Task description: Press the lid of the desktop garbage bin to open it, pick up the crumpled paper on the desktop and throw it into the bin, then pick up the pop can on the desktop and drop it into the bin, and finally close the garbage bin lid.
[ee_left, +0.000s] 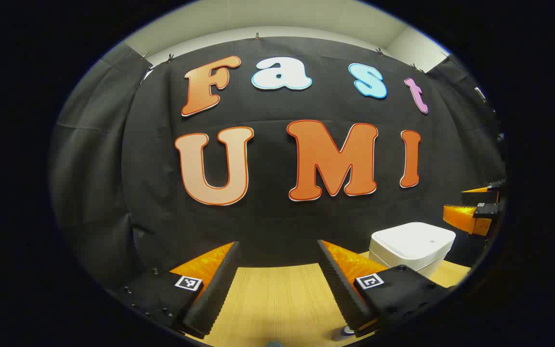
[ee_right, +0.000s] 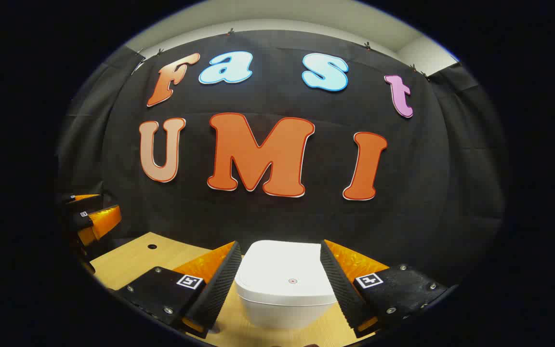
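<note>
Here the right tool (ee_right: pixel 277 270) sat open, garbage bin (ee_right: pixel 284 282) dead ahead, lid shut; left tool (ee_left: pixel 277 270) open, farther off.

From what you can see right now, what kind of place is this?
Probably a staged recording booth: black cloth wall behind a wooden desktop, a white desktop garbage bin, lid closed, and two open handheld grippers.
</note>
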